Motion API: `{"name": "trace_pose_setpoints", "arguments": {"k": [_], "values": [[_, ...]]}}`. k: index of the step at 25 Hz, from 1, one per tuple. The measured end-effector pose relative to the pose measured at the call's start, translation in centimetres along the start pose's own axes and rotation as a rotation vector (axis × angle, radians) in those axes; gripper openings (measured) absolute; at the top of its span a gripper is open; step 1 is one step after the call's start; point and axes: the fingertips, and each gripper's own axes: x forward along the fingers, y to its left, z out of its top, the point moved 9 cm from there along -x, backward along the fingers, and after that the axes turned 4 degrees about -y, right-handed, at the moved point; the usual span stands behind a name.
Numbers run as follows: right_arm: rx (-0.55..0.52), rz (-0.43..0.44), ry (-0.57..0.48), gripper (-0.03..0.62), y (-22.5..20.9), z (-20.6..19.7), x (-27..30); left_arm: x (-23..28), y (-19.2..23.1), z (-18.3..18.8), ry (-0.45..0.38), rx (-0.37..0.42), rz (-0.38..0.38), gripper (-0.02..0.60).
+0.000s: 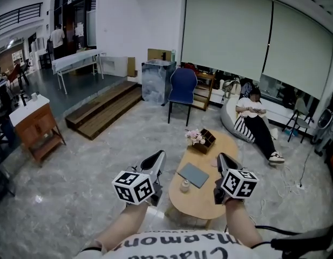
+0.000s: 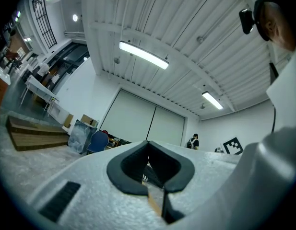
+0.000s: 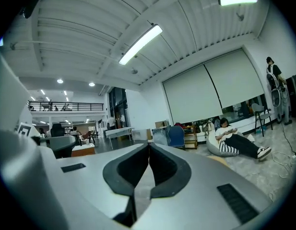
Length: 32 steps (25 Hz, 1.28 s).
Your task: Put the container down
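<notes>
A small pale jar-like container (image 1: pixel 184 185) stands on the oval wooden coffee table (image 1: pixel 201 206), beside a grey flat pad (image 1: pixel 193 175). At the table's far end sits a brown divided box (image 1: pixel 205 141) with pink flowers. My left gripper (image 1: pixel 158 156) hovers over the floor just left of the table, its jaws together and empty (image 2: pixel 148 143). My right gripper (image 1: pixel 222 158) is above the table's right side, to the right of the jar. Its jaws are also pressed together with nothing between them (image 3: pixel 148 145). Neither gripper touches the jar.
A blue chair (image 1: pixel 182 88) and a silver bin (image 1: pixel 157 80) stand beyond the table. A person sits on a beanbag (image 1: pixel 253 117) at the right, with cables (image 1: pixel 296 183) on the floor nearby. Wooden steps (image 1: pixel 104 109) and a wooden cabinet (image 1: pixel 34 125) are at the left.
</notes>
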Motion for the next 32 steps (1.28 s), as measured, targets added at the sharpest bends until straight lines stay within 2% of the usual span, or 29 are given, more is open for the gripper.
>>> {"name": "trace_pose_setpoints", "arguments": {"k": [6, 22, 32], "values": [[-0.05, -0.007, 0.004, 0.014, 0.0, 0.2, -1.1, -0.1, -0.9, -0.2, 0.006, -0.002, -0.003, 0.015], [0.019, -0.057, 0.03, 0.014, -1.9, -0.8, -3.9, -0.6, -3.0, -0.6, 0.036, -0.004, -0.02, 0.015], [0.013, -0.077, 0.035, 0.014, -2.7, -0.7, -3.7, -0.3, -2.5, -0.9, 0.045, -0.008, -0.01, 0.015]]}}
